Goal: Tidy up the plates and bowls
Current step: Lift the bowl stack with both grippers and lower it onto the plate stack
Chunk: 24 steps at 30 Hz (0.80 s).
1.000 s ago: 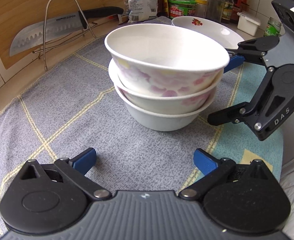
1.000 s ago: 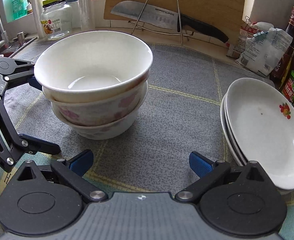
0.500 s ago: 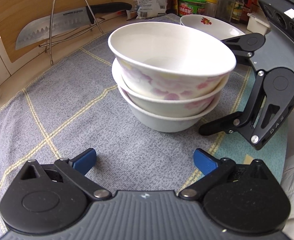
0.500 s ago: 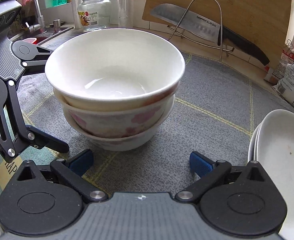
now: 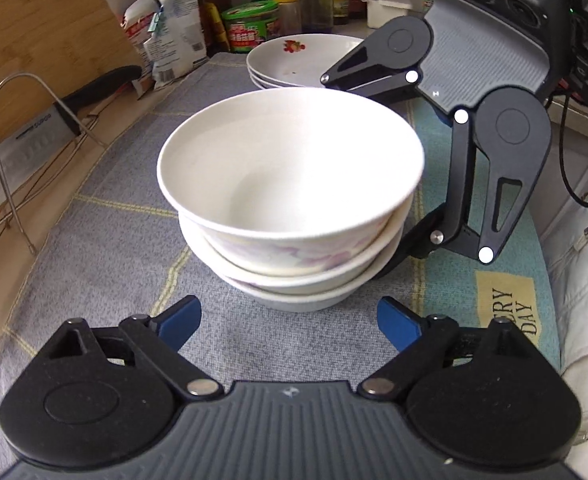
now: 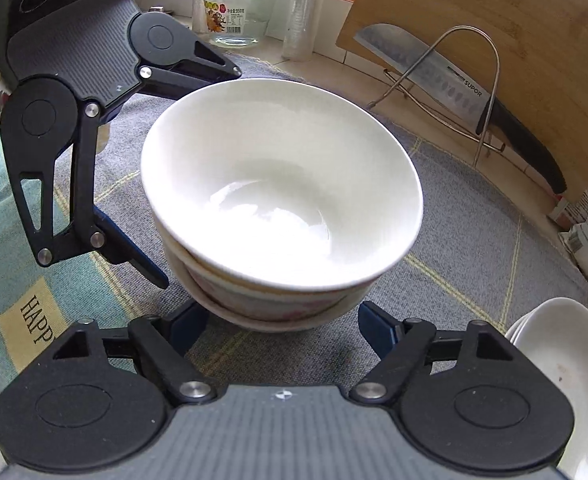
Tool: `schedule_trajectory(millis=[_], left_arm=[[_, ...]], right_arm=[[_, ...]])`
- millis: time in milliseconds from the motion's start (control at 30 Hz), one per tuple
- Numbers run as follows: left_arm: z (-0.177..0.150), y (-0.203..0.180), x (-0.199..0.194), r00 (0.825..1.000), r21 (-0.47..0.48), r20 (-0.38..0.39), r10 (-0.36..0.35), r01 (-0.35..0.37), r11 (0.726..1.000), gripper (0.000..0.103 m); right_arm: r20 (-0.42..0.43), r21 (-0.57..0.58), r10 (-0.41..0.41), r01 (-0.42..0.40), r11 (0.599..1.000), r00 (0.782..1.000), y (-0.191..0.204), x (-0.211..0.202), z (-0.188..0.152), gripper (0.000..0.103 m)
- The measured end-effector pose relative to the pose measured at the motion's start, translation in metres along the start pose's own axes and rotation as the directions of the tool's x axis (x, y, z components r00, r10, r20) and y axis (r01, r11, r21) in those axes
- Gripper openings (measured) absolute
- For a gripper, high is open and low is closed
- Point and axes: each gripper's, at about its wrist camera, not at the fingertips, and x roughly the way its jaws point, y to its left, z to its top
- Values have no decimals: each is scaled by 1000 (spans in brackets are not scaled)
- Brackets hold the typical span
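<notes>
We read "SUPOR" on the blade of the knife (image 6: 450,80) at the far right. On the yellow patch of the cloth (image 6: 33,320) near left we make out "HAPP"; the left wrist view shows "ERY DAY" there.

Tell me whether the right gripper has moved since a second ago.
Yes. In its own view the right gripper has closed in on the bowl stack, while the plates slid toward the right edge. Its jaws have just been closing, touching nothing.

Black linkage arms with silver screws, blue-padded fingers (image 5: 179,320), ribbed grey body, black cables.
</notes>
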Motion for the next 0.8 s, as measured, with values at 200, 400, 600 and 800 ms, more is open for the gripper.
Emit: schedule_trajectory(millis=[200, 400, 600, 800], left_arm=[[11, 6, 7, 998, 57, 9, -70, 69, 996, 80], [13, 10, 8, 996, 61, 0, -90, 90, 994, 79], [13, 4, 6, 998, 77, -6, -70, 70, 995, 79], [15, 2, 3, 998, 72, -12, -59, 59, 996, 79]], right_arm=[[-12, -35, 30, -31, 999, 999, -1, -4, 2, 80], [-23, -41, 69, -70, 997, 997, -6, -5, 7, 76], [-29, -41, 69, -70, 997, 997, -6, -3, 9, 76], [-24, -33, 77, -78, 996, 997, -8, -12, 10, 76]])
